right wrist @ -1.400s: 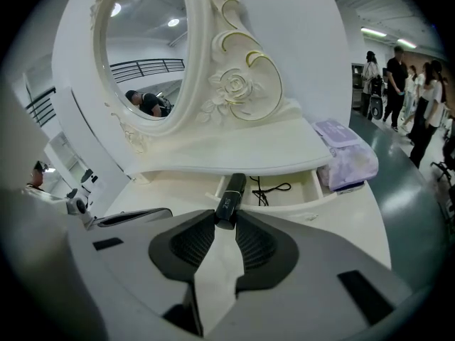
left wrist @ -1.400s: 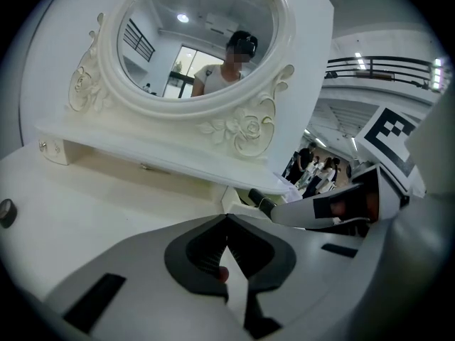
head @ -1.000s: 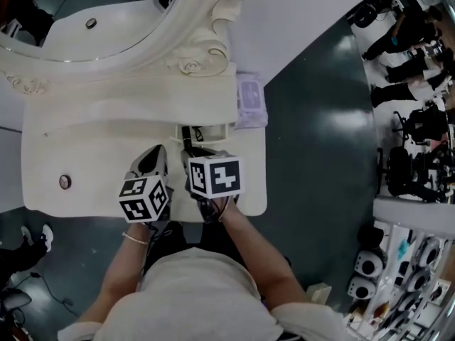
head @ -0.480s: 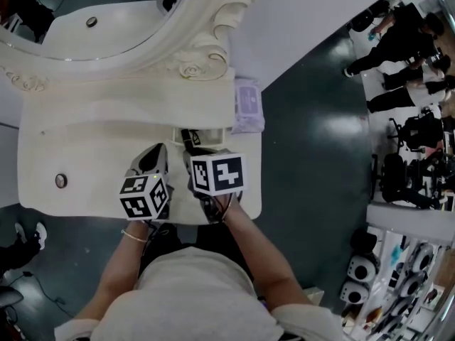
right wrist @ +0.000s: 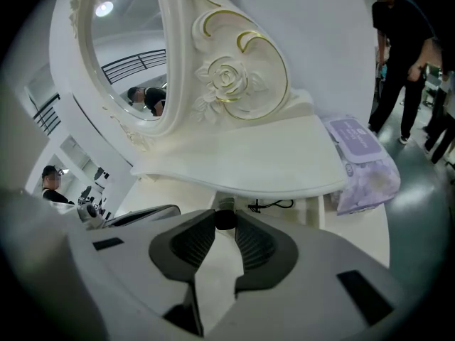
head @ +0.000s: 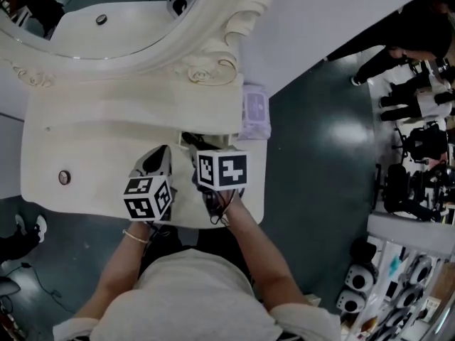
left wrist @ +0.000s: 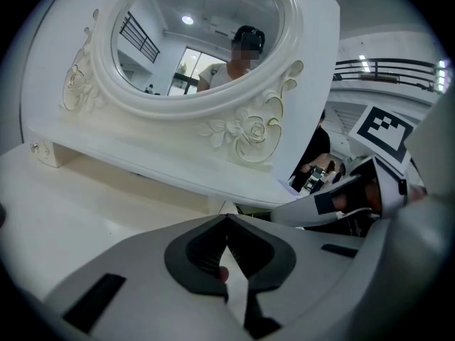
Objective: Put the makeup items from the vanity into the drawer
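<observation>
The worktop (head: 85, 183) is cream white, the mirror frame (right wrist: 227, 77) bears gold-edged roses, the wipes pack (right wrist: 362, 155) is lilac, the floor (head: 313, 155) dark teal-grey; the marker cubes (head: 222, 169) show black-and-white squares.

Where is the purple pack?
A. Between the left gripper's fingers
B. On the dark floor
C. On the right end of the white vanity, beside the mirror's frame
C: the purple pack lies on the right end of the white vanity, just beside the mirror's frame, with neither gripper touching it.
</observation>
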The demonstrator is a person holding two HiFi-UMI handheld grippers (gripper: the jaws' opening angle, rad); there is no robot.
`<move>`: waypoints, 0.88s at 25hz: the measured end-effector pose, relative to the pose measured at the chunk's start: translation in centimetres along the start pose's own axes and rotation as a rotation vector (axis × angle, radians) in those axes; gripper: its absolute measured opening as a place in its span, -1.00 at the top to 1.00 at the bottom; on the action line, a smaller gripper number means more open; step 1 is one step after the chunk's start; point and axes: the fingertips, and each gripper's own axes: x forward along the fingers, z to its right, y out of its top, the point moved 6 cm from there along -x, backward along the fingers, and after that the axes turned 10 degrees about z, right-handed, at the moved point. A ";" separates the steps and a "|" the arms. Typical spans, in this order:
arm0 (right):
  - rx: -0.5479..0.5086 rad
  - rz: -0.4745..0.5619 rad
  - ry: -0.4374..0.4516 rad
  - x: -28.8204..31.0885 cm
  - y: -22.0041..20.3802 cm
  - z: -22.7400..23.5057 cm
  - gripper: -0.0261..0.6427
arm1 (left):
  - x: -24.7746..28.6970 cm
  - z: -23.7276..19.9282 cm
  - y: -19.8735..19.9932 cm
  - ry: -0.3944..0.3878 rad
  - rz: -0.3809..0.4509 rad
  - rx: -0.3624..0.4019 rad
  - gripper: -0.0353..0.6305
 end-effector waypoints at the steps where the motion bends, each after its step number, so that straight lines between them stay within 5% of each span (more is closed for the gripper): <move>1: 0.003 0.006 -0.003 0.2 0.1 0.2 0.63 | 0.0 -0.1 -0.1 0.004 -0.003 0.001 0.89; 22: 0.014 0.059 0.000 0.5 0.0 1.1 0.57 | 0.0 -0.9 -0.6 0.044 -0.019 -0.007 0.89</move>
